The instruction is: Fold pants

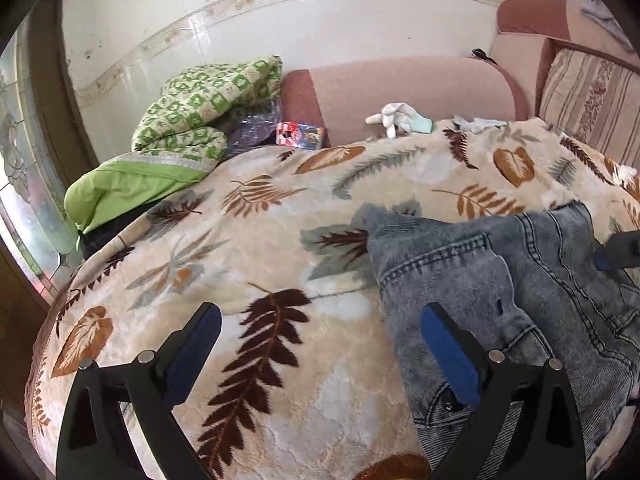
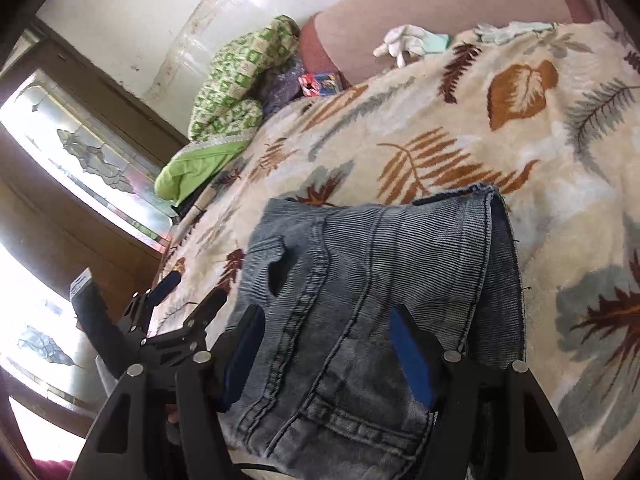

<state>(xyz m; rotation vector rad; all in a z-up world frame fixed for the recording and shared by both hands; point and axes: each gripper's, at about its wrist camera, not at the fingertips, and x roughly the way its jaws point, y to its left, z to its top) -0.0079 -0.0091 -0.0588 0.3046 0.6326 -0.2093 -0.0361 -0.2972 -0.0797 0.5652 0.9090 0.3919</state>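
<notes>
Washed grey-blue jeans [image 1: 500, 280] lie folded in a compact stack on a cream leaf-print blanket [image 1: 260, 240]. My left gripper [image 1: 320, 340] is open just left of the jeans, over the blanket; its right finger touches or overlaps the denim edge. In the right wrist view the jeans [image 2: 360, 280] fill the middle, with seams and the hem end facing away. My right gripper [image 2: 326, 344] is open and straddles the near part of the stack. The left gripper [image 2: 188, 292] shows at the lower left there, and the right gripper's tip [image 1: 618, 252] at the left view's right edge.
A green patterned quilt [image 1: 192, 120] and a green pillow [image 1: 120, 192] lie at the blanket's far left. A pink sofa arm [image 1: 400, 92], a white glove [image 1: 394, 118] and a small colourful packet [image 1: 300, 134] are behind. A glass-panelled wooden door [image 2: 80, 152] is on the left.
</notes>
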